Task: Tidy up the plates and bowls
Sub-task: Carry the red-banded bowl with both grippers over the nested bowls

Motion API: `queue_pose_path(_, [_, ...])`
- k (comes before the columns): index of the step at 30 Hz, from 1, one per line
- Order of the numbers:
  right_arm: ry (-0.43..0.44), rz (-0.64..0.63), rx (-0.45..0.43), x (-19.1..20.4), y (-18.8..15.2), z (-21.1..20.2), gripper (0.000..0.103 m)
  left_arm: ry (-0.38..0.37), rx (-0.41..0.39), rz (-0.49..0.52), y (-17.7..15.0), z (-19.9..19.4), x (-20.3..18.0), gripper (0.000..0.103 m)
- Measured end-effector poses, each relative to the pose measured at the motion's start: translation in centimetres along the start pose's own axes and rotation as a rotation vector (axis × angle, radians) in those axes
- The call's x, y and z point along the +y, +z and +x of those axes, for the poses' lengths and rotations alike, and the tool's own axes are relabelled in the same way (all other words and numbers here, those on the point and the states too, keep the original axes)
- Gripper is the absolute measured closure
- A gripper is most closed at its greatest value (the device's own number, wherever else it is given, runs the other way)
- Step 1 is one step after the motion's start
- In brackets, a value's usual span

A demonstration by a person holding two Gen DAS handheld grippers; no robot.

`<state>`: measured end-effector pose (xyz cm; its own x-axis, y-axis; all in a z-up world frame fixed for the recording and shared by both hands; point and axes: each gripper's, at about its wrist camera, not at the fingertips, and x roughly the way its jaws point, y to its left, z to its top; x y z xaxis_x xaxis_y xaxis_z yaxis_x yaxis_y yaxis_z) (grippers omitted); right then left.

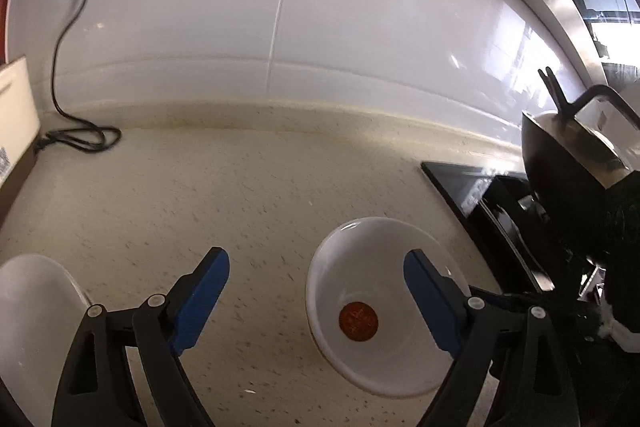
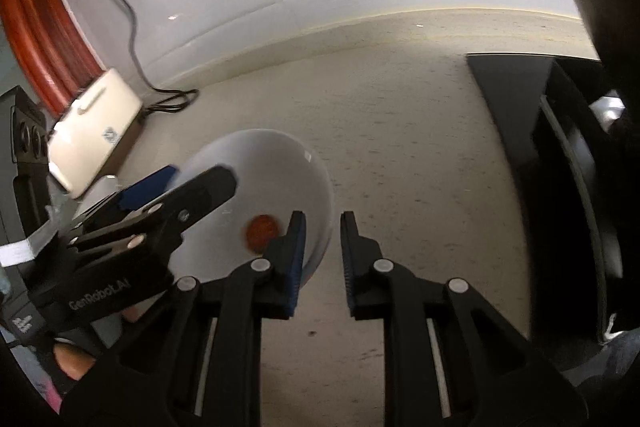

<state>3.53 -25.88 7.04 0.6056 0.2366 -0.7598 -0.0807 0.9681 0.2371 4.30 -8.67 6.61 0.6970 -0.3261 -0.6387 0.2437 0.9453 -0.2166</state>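
The white bowl (image 2: 276, 195) with the red dot sits alone on the counter (image 1: 200, 187), the left gripper (image 1: 316, 299) reaching wide apart to take its rim, while the right gripper (image 2: 323, 259), nearly closed, holds nothing beside it.

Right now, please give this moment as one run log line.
left gripper: open, above bowl, no grip | right gripper: nearly shut, empty | bowl: upright on counter
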Motion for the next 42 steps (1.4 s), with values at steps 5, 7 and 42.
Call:
queue_pose_path(5, [0.037, 0.008, -0.002, 0.1, 0.0, -0.1, 0.081, 0.005, 0.139, -0.004, -0.8, 2.5, 0.4, 0.023])
queue_pose_path(7, [0.04, 0.008, -0.003, 0.0, 0.1, -0.1, 0.08, -0.005, 0.171, -0.003, -1.1, 3.1, 0.3, 0.026])
queue_pose_path(42, [0.079, -0.024, -0.023, 2.5, -0.4, 0.8, 0.088, 0.013, 0.094, -0.072, -1.2, 0.7, 0.5, 0.09])
